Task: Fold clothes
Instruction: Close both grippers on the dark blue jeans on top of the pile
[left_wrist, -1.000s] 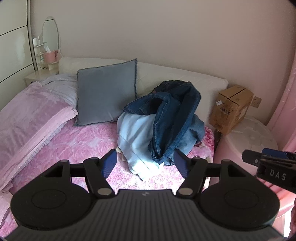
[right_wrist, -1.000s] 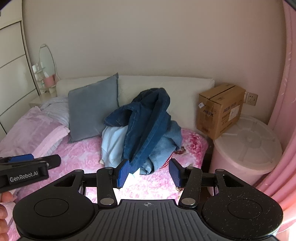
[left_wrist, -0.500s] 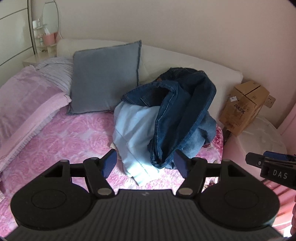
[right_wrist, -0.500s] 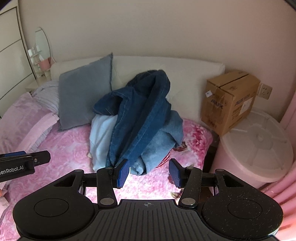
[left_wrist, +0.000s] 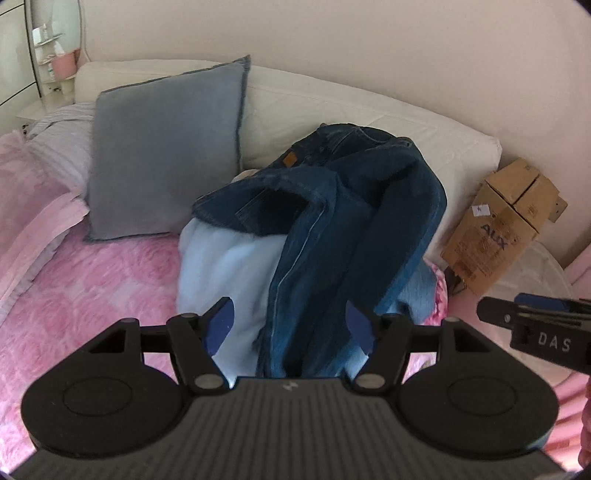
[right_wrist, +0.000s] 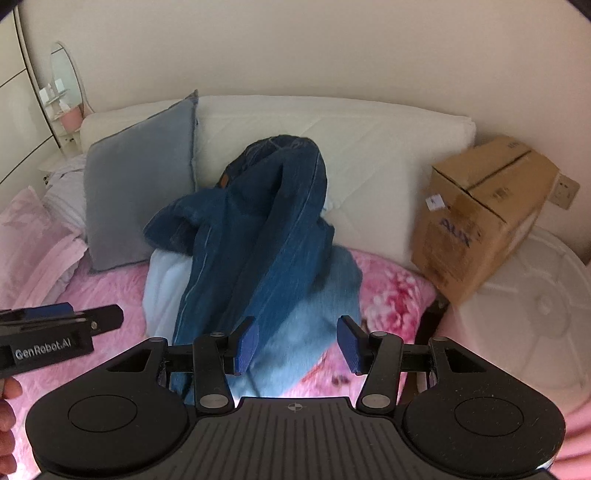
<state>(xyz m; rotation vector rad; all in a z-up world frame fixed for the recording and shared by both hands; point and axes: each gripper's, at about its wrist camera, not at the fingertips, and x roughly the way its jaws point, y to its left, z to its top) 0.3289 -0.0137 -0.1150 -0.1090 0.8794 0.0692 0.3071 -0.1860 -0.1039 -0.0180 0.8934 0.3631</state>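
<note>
Clothes pile sits unfolded on the bed, 12 o'clock of both claws; left claw wide and empty, right claw wide and empty, both near the pile's front edge. Reads as an approach to grasp; next move needs one garment separated. Count: dark jeans one, pale garments at least two, pillows two.

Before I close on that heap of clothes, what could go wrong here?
1. The dark jeans drape over the pale blue garment; the open left gripper may pinch both layers.
2. The open right gripper faces the lighter denim tangled beneath, so lifting could drag the whole heap.
3. The cardboard box leans close by.
</note>
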